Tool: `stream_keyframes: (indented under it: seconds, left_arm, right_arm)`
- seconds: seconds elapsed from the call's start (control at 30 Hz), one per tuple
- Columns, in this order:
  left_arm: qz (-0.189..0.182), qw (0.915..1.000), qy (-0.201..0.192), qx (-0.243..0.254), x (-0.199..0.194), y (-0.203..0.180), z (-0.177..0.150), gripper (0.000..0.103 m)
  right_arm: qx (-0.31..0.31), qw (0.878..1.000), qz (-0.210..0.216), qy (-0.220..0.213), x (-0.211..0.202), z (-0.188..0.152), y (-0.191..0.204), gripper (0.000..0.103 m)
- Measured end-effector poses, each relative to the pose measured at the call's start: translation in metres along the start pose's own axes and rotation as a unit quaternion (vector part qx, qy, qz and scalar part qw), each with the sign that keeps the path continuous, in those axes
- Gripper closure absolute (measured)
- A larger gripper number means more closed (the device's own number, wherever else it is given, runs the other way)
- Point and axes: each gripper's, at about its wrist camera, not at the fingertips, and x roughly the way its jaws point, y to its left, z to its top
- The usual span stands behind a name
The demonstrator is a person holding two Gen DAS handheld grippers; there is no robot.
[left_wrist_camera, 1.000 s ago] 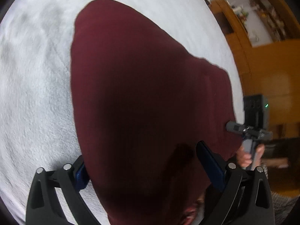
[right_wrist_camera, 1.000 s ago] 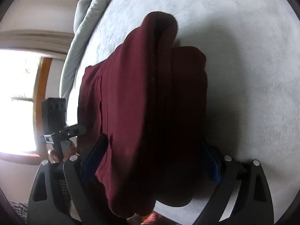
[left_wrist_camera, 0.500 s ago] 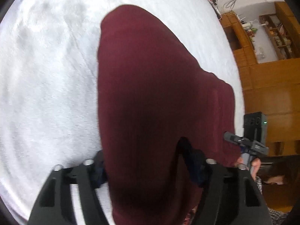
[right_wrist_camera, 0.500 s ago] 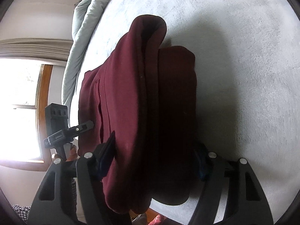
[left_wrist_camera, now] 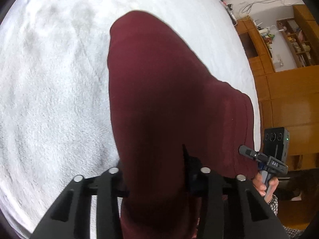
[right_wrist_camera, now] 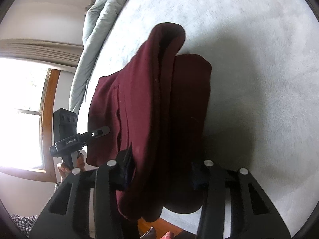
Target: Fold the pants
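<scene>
The dark red pants (left_wrist_camera: pixel 165 107) lie folded on a white fleece bed cover (left_wrist_camera: pixel 49 99), with the near end lifted. My left gripper (left_wrist_camera: pixel 157 181) is shut on the near end of the pants, its fingers pressed against the cloth on both sides. My right gripper (right_wrist_camera: pixel 161 177) is shut on the same folded pants (right_wrist_camera: pixel 151 103), with thick layers bunched between its fingers. The far fold of the pants rests on the cover. Each gripper shows in the other's view, at the pants' side edge.
A grey-green duvet (right_wrist_camera: pixel 99 20) lies bunched along the far edge of the bed. A window (right_wrist_camera: pixel 22 109) is at the left. Wooden cabinets and shelves (left_wrist_camera: pixel 283 75) stand beyond the bed's right edge.
Both grippers have closed in from wide open onto the near end of the pants. The pants have shifted slightly in both views.
</scene>
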Motion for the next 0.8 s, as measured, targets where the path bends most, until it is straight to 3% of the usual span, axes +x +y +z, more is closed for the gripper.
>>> stream_keyframes:
  seconds: [0.13,0.23,0.43,0.63,0.77,0.8]
  left_arm:
    - [-0.01,0.9994,-0.03,0.016,-0.014,-0.006,-0.006,0.068]
    - [-0.052,0.9971,-0.052,0.018,-0.029,-0.015,-0.004,0.069]
    - [-0.074,0.9909,-0.106,0.038,-0.05,-0.035,0.033,0.069]
    - [-0.046,0.9899,-0.128,0.041,-0.033,-0.039,0.086,0.068]
    - [-0.021,0.9955,-0.092,0.001,0.01,-0.015,0.108,0.067]
    - [0.005,0.9966,-0.083,-0.004,0.026,-0.006,0.11,0.065]
  right_arm:
    - [-0.009,1.0,0.009,-0.01,-0.014,0.002,0.013,0.067]
    - [-0.043,0.999,-0.005,-0.021,-0.028,0.007,0.033,0.067]
    - [-0.101,0.992,-0.03,-0.07,-0.063,0.047,0.066,0.067]
    - [-0.114,0.99,-0.042,-0.077,-0.053,0.108,0.057,0.067]
    - [-0.07,0.995,-0.065,-0.041,-0.007,0.14,0.012,0.065]
    - [-0.066,0.993,-0.086,-0.035,0.002,0.143,0.001,0.06]
